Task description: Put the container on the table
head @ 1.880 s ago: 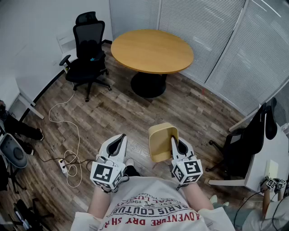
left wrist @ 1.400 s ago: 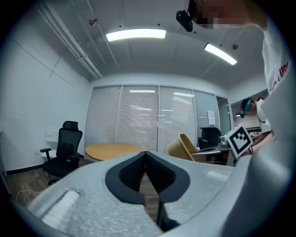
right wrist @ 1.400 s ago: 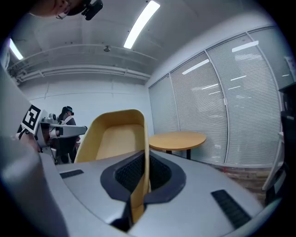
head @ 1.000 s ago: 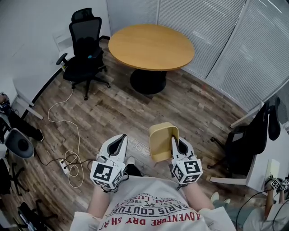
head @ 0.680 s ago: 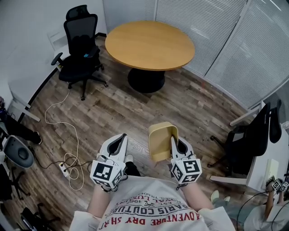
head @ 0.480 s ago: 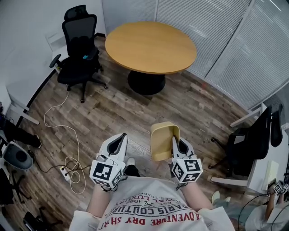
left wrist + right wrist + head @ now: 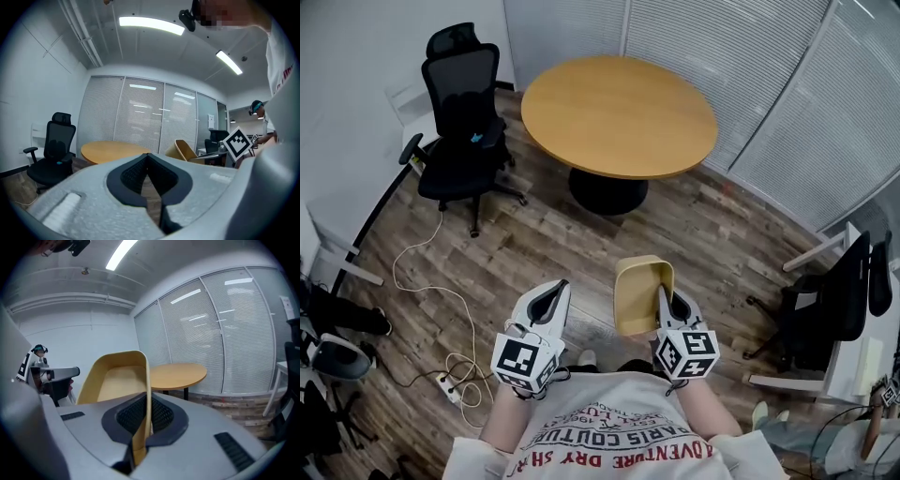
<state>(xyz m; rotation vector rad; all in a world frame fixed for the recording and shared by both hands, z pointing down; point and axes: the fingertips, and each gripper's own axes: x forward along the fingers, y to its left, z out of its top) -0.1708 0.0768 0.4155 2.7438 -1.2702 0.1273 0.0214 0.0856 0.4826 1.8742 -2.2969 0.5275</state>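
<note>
A tan rectangular container (image 7: 640,295) hangs in the air in front of the person, held by one side wall. My right gripper (image 7: 662,298) is shut on that wall; in the right gripper view the container (image 7: 117,380) rises between the jaws of the right gripper (image 7: 140,420), its hollow facing left. My left gripper (image 7: 555,293) is beside it at the left, shut and holding nothing; the left gripper (image 7: 149,173) shows closed jaws. The round wooden table (image 7: 619,112) stands ahead across the wood floor, its top bare.
A black office chair (image 7: 461,122) stands left of the table. A white cable (image 7: 422,281) and power strip (image 7: 450,386) lie on the floor at left. Another black chair (image 7: 830,305) and a desk edge are at right. Blinds line the far wall.
The table has drawn a little nearer and lower in the head view as the person stepped forward. Both grippers and the container keep their places in front of the body.
</note>
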